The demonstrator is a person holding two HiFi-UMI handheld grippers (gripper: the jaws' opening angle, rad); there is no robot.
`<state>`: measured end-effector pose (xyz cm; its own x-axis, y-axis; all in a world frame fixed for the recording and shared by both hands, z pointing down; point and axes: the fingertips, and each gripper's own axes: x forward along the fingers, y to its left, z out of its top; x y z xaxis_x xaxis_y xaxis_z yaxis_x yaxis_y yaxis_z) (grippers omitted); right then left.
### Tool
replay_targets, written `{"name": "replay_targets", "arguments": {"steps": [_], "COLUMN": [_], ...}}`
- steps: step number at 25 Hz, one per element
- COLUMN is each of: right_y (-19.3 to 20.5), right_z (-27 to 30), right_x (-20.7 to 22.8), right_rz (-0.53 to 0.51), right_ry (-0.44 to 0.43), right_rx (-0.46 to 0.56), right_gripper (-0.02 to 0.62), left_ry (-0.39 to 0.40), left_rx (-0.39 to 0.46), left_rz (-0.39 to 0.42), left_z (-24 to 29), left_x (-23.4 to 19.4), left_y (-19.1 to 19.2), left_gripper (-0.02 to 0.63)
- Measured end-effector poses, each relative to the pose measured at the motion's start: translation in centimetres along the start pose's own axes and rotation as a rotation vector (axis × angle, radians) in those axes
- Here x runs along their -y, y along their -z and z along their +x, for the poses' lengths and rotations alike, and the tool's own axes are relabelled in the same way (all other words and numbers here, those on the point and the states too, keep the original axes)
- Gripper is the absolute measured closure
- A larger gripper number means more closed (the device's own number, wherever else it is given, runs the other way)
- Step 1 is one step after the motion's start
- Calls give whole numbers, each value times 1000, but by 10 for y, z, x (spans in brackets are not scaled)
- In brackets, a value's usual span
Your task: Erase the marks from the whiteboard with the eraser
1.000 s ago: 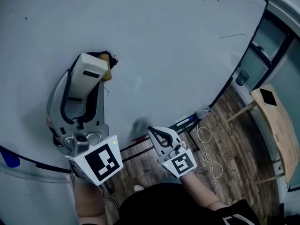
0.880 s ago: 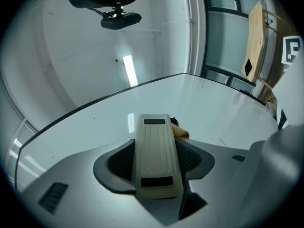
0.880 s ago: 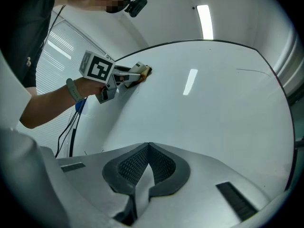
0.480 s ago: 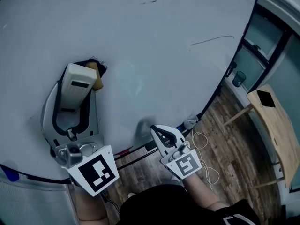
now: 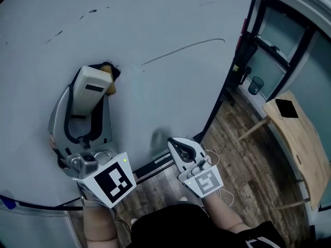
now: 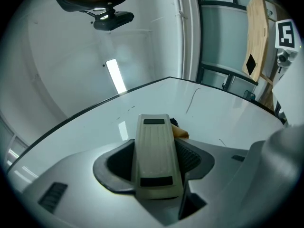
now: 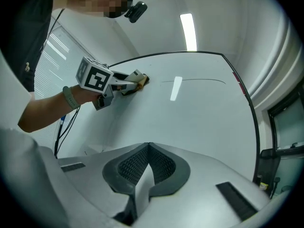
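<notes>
The whiteboard (image 5: 170, 92) fills the head view. A long thin curved line (image 5: 181, 48) crosses its upper right, and small dark marks (image 5: 90, 12) sit near the top left. My left gripper (image 5: 101, 81) is shut on the cream eraser (image 5: 90, 89), whose tan and black end (image 5: 111, 75) presses on the board just left of the line's start. In the left gripper view the eraser (image 6: 154, 151) lies between the dark pads, with the line (image 6: 192, 100) beyond it. My right gripper (image 5: 174, 144) hangs shut with nothing in it, off the board's lower edge.
The board's black frame (image 5: 217, 105) runs down the right side. Past it are a wooden floor, a wooden table (image 5: 300, 143) with a dark flat object (image 5: 286, 107), a small bin (image 5: 255, 84) and a white cable (image 5: 214, 161). A blue thing (image 5: 8, 201) sits at lower left.
The left gripper and eraser have travelled rightward along the board and now sit close to the long line's left end. The head view swung right. The right gripper stayed shut in place.
</notes>
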<state>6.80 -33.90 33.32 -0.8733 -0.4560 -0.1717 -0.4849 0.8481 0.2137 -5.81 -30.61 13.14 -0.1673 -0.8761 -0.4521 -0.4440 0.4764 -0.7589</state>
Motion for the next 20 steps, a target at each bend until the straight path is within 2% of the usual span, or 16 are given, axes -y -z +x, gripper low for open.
{"name": "replay_targets", "arguments": {"steps": [4, 11, 15, 20], "right_y": [20, -4, 5, 0], "right_z": [-27, -66, -83, -98], "right_x": [35, 121, 151, 180], "right_rz": [-21, -20, -22, -37], "right_ry": [1, 35, 73, 117], "right_rx": [-16, -39, -54, -53], "right_gripper": [568, 568, 569, 569], "left_ry": [-5, 25, 41, 84], "left_rx": [3, 7, 3, 10], "left_rz": [-16, -6, -36, -11], "left_z": [15, 85, 103, 132], "left_x": [42, 72, 104, 130], "left_y": [-21, -96, -107, -134], "left_gripper": [348, 348, 348, 348]}}
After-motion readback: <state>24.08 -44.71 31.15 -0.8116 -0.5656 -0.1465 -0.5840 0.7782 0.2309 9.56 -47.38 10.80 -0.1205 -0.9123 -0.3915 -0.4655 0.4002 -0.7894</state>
